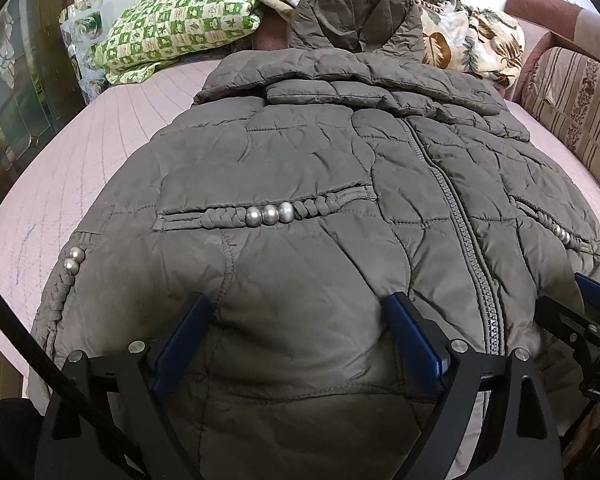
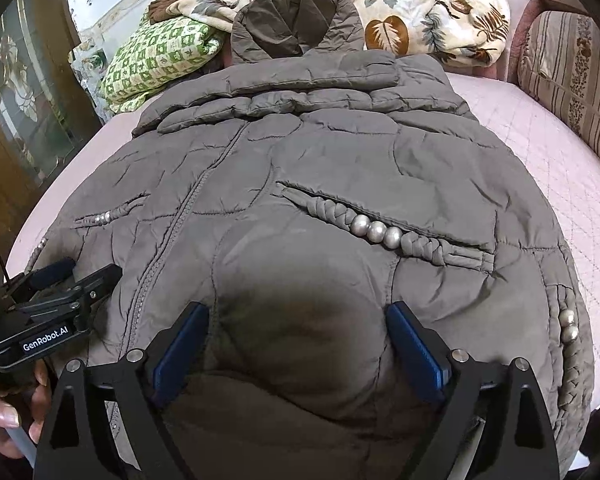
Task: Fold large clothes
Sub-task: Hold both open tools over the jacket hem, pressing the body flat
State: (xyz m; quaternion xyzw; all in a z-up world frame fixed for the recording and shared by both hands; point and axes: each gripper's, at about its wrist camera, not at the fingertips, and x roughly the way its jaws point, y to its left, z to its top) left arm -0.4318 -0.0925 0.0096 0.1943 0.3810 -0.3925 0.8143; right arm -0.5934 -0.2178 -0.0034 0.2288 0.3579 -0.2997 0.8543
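A grey-brown quilted hooded jacket (image 1: 300,152) lies front up on a pink bed, zipper closed, sleeves folded across the chest, hood at the far end. It also fills the right wrist view (image 2: 320,168). My left gripper (image 1: 300,304) is open, its blue pads pressed into the jacket's hem left of the zipper (image 1: 460,216). My right gripper (image 2: 298,312) is open, its pads pressed into the hem right of the zipper. The right gripper shows at the right edge of the left wrist view (image 1: 588,308), and the left gripper at the left of the right wrist view (image 2: 64,280).
A green checked quilt (image 1: 172,28) and a leaf-print blanket (image 1: 460,28) are piled behind the hood. A striped sofa cushion (image 1: 576,100) is at the right. A glass-panelled door (image 1: 16,92) is at the left. The pink mattress (image 1: 100,140) borders the jacket.
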